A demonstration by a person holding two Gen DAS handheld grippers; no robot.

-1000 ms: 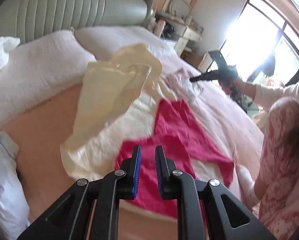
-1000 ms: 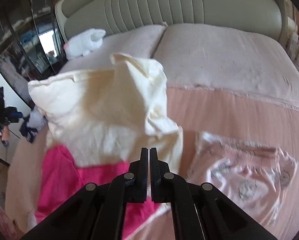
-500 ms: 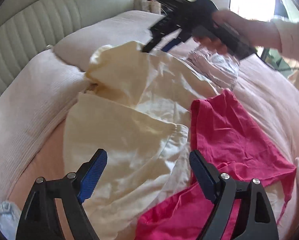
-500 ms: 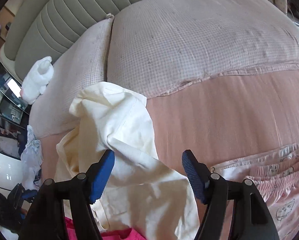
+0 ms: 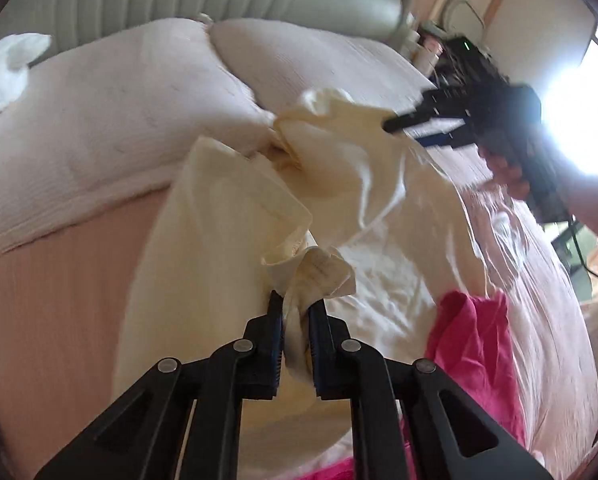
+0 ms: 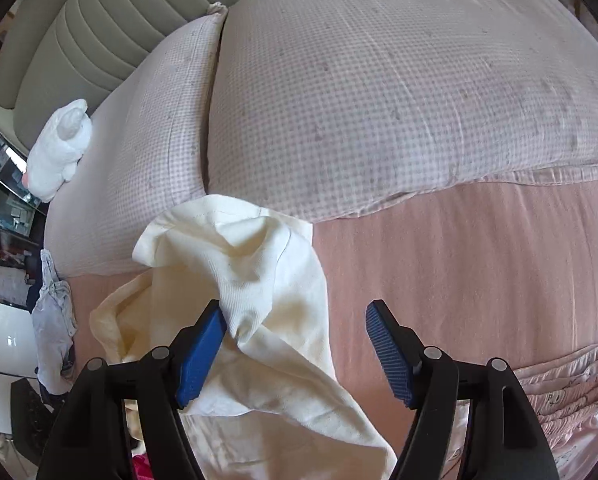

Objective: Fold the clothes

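A crumpled cream garment (image 5: 219, 240) lies on the pink bed. My left gripper (image 5: 297, 308) is shut on a bunched fold of it. A magenta garment (image 5: 475, 340) lies to its right, partly under the cream one. In the right wrist view my right gripper (image 6: 295, 316) is open, hovering over the cream garment (image 6: 251, 280), whose sleeve end lies between the fingers against the left pad (image 6: 203, 348). The right gripper also shows in the left wrist view (image 5: 423, 126) over the garment's far end.
Two checked pillows (image 6: 379, 100) and a padded headboard (image 6: 79, 40) sit behind. A white plush toy (image 6: 59, 148) lies on the left pillow. A pale pink printed garment (image 6: 571, 392) lies at the right. Grey cloth (image 6: 55, 312) hangs at the bed's left edge.
My left gripper has closed from wide open onto a fold of the cream garment. The right gripper stays open and has lowered closer to the garment's sleeve.
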